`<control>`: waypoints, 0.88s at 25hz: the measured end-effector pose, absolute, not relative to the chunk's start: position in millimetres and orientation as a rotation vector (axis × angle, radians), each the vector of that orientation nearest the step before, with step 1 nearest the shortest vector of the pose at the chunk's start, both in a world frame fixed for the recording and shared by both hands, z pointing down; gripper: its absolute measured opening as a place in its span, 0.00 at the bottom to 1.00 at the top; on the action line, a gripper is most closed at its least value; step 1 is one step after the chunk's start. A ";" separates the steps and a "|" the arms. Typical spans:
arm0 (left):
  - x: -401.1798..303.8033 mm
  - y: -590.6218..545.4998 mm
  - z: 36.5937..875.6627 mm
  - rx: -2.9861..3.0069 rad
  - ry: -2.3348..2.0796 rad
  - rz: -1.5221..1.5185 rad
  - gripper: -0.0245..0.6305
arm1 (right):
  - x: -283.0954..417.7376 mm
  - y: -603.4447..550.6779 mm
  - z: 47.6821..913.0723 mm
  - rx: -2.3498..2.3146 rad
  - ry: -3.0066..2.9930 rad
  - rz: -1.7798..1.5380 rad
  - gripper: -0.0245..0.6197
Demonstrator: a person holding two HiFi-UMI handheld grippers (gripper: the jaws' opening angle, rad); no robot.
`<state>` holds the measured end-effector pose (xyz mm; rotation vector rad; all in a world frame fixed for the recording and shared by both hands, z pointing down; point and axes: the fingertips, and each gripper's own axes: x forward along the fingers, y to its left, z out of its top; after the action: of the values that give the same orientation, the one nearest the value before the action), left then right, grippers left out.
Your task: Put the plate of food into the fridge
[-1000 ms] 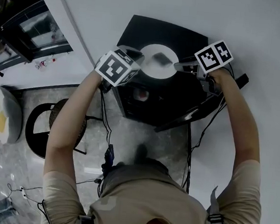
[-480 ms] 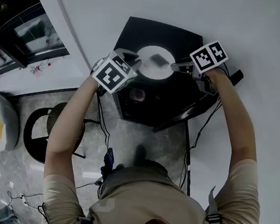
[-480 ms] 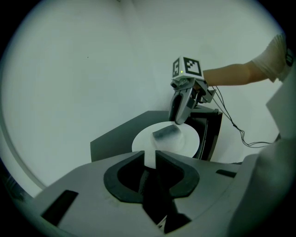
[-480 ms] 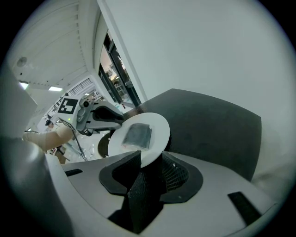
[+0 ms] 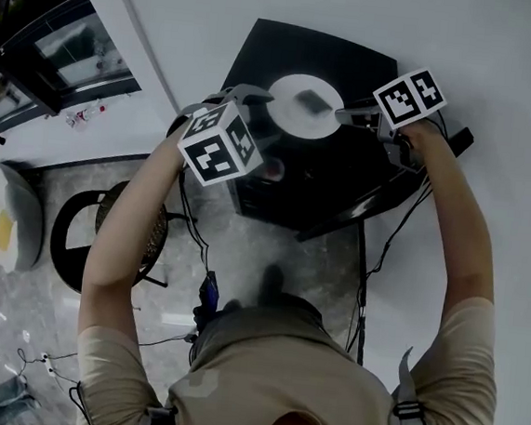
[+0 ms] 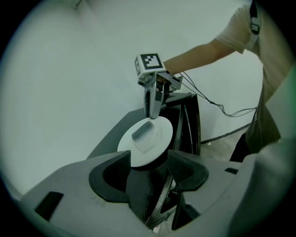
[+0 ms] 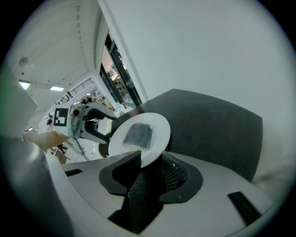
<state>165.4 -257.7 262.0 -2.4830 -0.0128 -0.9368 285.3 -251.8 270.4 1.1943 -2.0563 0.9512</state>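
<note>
A white plate [image 5: 299, 103] with a dark slab of food [image 5: 309, 99] hangs above the black fridge's top [image 5: 354, 66]. My right gripper [image 5: 342, 117] is shut on the plate's right rim; in the right gripper view its jaws [image 7: 150, 164] pinch the near edge of the plate [image 7: 138, 136]. My left gripper [image 5: 247, 95] stands a little left of the plate. Its jaws have just been opening and now stand wide apart [image 6: 148, 171]. Nothing is pressed between them, and the plate's near rim [image 6: 145, 155] lies just ahead of the gap.
The fridge's door [image 5: 378, 204] hangs open at the right, and something red [image 5: 272, 168] sits inside. On the floor are a round black stool [image 5: 76, 235], a pale cushion [image 5: 3, 219] and cables [image 5: 201, 294]. A white wall is behind.
My left gripper let go of the plate's left rim, opened, rolled and drew back to the left. The right gripper still holds the plate in about the same place.
</note>
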 end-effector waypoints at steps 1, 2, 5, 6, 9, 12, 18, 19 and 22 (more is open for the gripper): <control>166.0 -256.5 261.8 -2.453 -0.024 -0.943 0.39 | 285.1 -251.8 270.2 1.194 -2.058 0.949 0.27; 166.4 -255.1 261.8 -2.422 -0.035 -0.949 0.39 | 284.8 -251.8 270.0 1.193 -2.059 0.947 0.27; 167.0 -250.6 261.5 -2.314 -0.052 -0.966 0.39 | 283.8 -251.7 269.9 1.191 -2.063 0.942 0.27; 167.3 -249.1 261.2 -2.269 -0.054 -0.969 0.39 | 283.7 -251.8 269.8 1.191 -2.064 0.940 0.27; 168.5 -244.7 261.2 -2.150 -0.053 -0.976 0.39 | 283.7 -251.7 270.0 1.189 -2.065 0.939 0.27; 169.1 -241.9 264.0 -2.106 -0.055 -0.981 0.37 | 283.9 -252.3 270.7 1.179 -2.068 0.935 0.26; 169.0 -237.9 266.0 -2.136 -0.072 -0.956 0.27 | 281.3 -250.6 268.8 1.139 -2.075 0.942 0.26; 168.4 -236.7 266.4 -2.130 -0.073 -0.952 0.25 | 280.8 -250.5 268.4 1.138 -2.074 0.947 0.26; 166.5 -233.1 267.3 -2.096 -0.063 -0.932 0.21 | 276.8 -250.3 267.2 1.131 -2.076 0.957 0.26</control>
<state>166.5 -233.1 267.3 -2.0958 -0.0635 -0.9323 276.8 -250.3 267.2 1.1306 -2.0756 0.9566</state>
